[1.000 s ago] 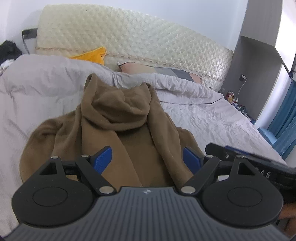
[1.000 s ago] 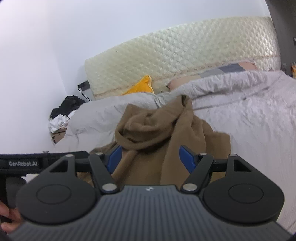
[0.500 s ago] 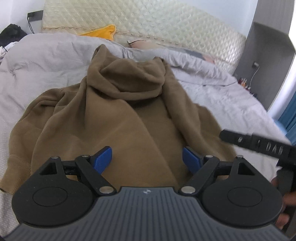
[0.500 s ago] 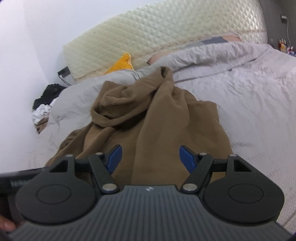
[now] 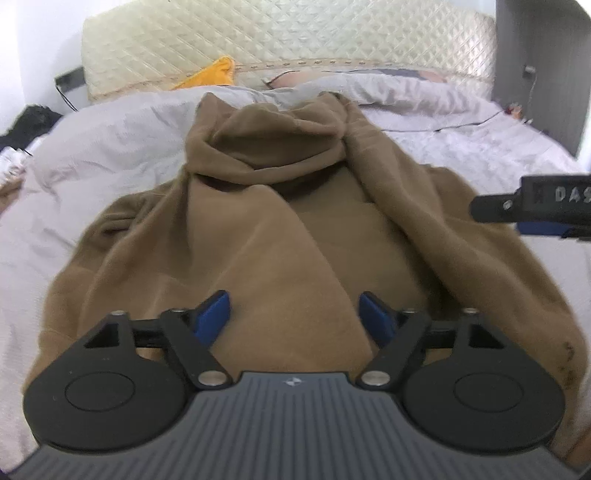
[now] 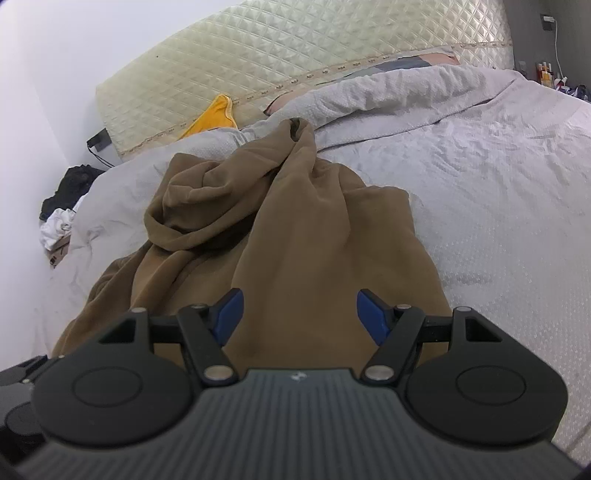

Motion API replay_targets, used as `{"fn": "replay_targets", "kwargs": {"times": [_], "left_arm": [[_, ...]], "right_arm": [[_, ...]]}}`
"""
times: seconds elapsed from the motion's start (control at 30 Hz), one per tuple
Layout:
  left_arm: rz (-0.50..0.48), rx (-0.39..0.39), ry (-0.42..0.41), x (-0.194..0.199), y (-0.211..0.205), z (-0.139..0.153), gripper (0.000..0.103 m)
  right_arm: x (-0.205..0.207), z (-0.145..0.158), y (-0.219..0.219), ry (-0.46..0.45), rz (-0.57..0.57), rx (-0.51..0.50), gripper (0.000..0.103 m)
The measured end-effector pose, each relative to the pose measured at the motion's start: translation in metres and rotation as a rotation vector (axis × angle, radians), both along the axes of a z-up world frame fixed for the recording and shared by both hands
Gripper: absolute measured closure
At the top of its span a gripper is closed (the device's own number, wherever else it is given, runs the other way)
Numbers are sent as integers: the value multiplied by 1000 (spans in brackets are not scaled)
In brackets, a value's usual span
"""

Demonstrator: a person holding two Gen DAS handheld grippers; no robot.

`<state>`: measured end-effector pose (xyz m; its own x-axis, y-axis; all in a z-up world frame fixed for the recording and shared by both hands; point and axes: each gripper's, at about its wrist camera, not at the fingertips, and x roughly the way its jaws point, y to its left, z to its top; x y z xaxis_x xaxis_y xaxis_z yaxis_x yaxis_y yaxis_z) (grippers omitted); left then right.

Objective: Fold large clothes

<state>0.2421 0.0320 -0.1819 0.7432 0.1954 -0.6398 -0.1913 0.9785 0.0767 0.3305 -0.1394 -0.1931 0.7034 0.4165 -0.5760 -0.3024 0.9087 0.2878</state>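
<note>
**Brown hoodie spread on a grey bed, both grippers low over its hem**

A brown hoodie (image 5: 280, 236) of soft, matte fleece lies on a bed covered by a pale grey, finely dimpled bedspread (image 6: 491, 192). The garment is loosely rumpled, with broad folds running lengthwise and its hood (image 5: 266, 140) bunched into a slack pouch. Its long axis runs from the near edge of the bed toward the cream, diamond-quilted headboard (image 5: 280, 33), hood end farthest away and pointing at the pillows.

The left gripper (image 5: 295, 317) hangs low over the near part of the hoodie; its blue-tipped jaws are closing, with fabric beneath the gap but nothing pinched. The right gripper (image 6: 299, 314) stands over the hoodie's right half, jaws moderately wide and gripping nothing. A yellow cushion (image 6: 214, 116) leans against the headboard.
</note>
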Motion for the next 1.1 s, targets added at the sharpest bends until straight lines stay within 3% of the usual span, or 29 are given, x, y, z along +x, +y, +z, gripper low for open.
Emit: {"fn": "replay_targets", "kwargs": {"times": [0.1, 0.2, 0.37, 0.43, 0.5, 0.6, 0.73, 0.9, 1.1], "left_arm": [[28, 45, -5, -1, -2, -1, 48], [65, 24, -25, -3, 5, 1, 66], [92, -81, -57, -11, 27, 6, 71], [122, -101, -75, -16, 35, 12, 80], [168, -66, -117, -25, 43, 21, 82], [219, -151, -128, -30, 73, 33, 84], [239, -136, -144, -35, 106, 53, 85], [328, -215, -166, -33, 182, 85, 86], [404, -201, -218, -18, 268, 145, 87]], "right_arm": [[0, -3, 1, 5, 2, -13, 33], [1, -8, 3, 17, 14, -19, 33], [3, -16, 7, 22, 18, -39, 33], [3, -17, 3, 25, 14, -25, 33], [3, -18, 0, 26, 11, -14, 33], [3, -17, -2, 27, 15, 0, 33], [1, -16, 1, 13, 29, 3, 33], [-2, -17, 4, -5, 35, -12, 33], [2, -16, 7, -35, 17, -42, 33]]}}
